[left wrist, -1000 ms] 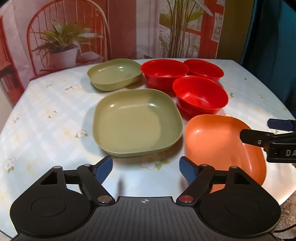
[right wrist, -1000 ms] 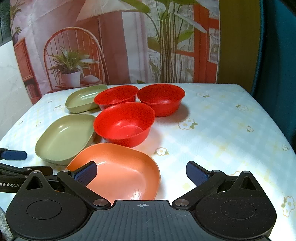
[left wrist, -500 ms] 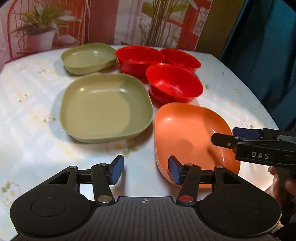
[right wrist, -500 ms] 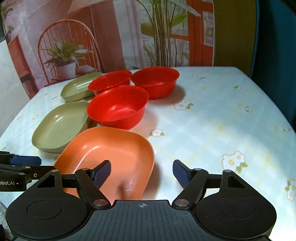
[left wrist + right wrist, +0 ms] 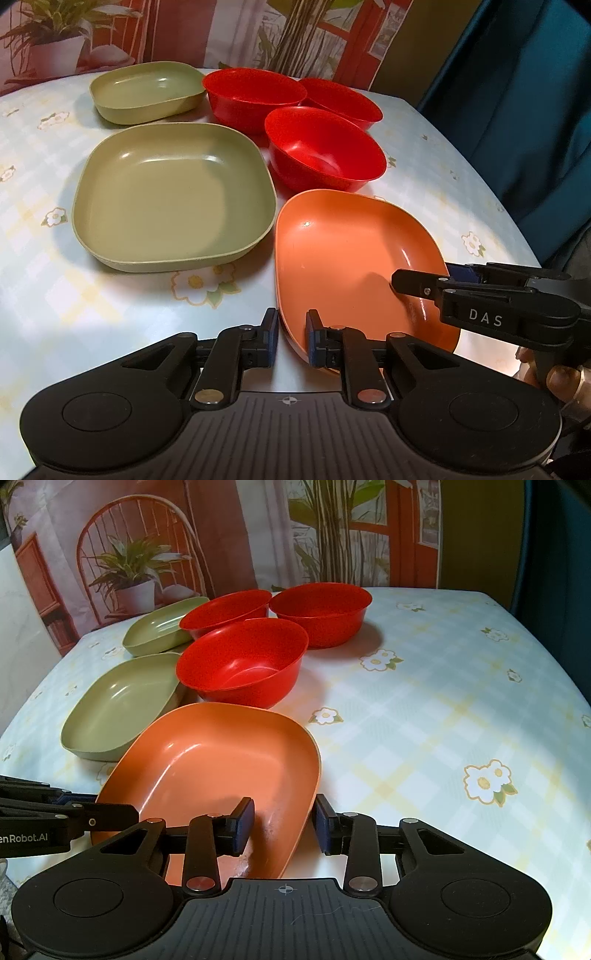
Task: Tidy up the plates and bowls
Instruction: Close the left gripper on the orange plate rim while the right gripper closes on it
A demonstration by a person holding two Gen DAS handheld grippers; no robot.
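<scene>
Straddling the near-left rim of the orange plate (image 5: 343, 254), the left gripper (image 5: 291, 339) has drawn its jaws narrow, one pad outside the wall and one inside, pinching it. The right gripper (image 5: 283, 823) brackets the plate's near-right corner; its jaws have just been closing, and a gap still shows beside each pad, so it has no hold yet. The plate sits at the near edge of the table (image 5: 443, 701), on a checked cloth with daisies. Just behind it to the left lies a large green plate (image 5: 173, 199), and behind it stands a red bowl (image 5: 325, 151). Farther back are two more red bowls (image 5: 255, 96) (image 5: 343, 101) and a smaller green dish (image 5: 147, 90).
</scene>
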